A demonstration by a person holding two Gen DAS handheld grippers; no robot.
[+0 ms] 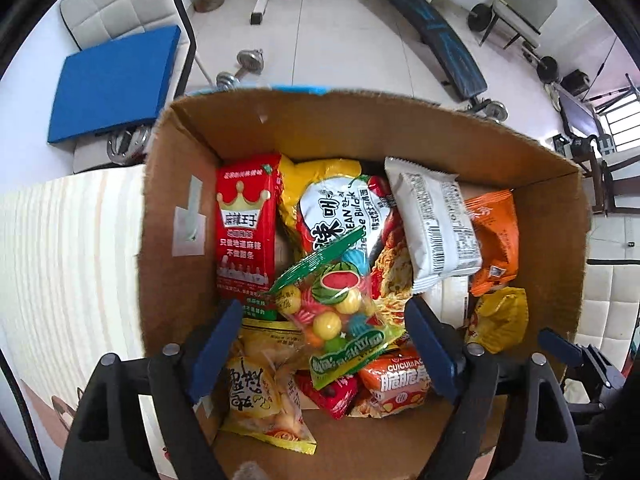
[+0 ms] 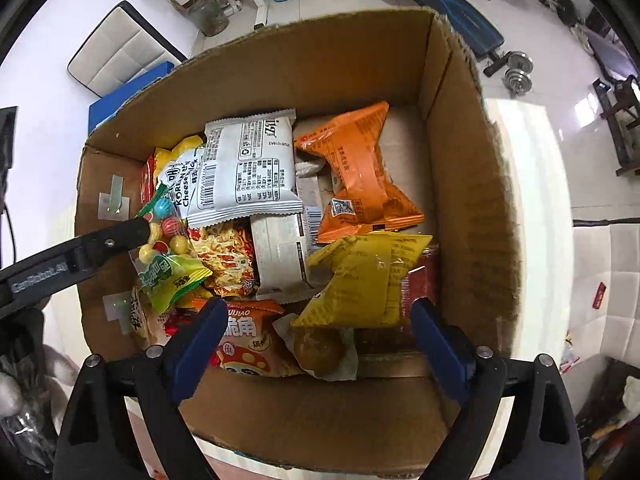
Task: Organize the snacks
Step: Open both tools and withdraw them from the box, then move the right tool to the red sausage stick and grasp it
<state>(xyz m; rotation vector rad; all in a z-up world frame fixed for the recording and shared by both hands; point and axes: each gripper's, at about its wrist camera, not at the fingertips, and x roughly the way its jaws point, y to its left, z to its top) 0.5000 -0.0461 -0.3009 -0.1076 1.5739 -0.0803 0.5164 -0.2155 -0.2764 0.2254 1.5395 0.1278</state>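
An open cardboard box (image 1: 360, 128) (image 2: 320, 68) holds several snack packets. My left gripper (image 1: 323, 308) hangs open over a clear candy bag (image 1: 340, 312) (image 2: 168, 256) with a green header. The bag lies between the fingers and neither pad presses on it. A red packet (image 1: 246, 224), a noodle pack (image 1: 340, 216) and a white packet (image 1: 436, 224) (image 2: 248, 168) lie beyond it. My right gripper (image 2: 319, 308) stands open above a yellow packet (image 2: 360, 280) (image 1: 500, 316), near an orange packet (image 2: 360, 176). The pads are clear of the yellow packet.
The box stands on a pale wooden table (image 1: 60, 260). Past it on the tiled floor are a chair with a blue pad (image 1: 116, 80), a dumbbell (image 1: 240, 72) and a weight bench (image 1: 436, 40). The box walls rise close around both grippers.
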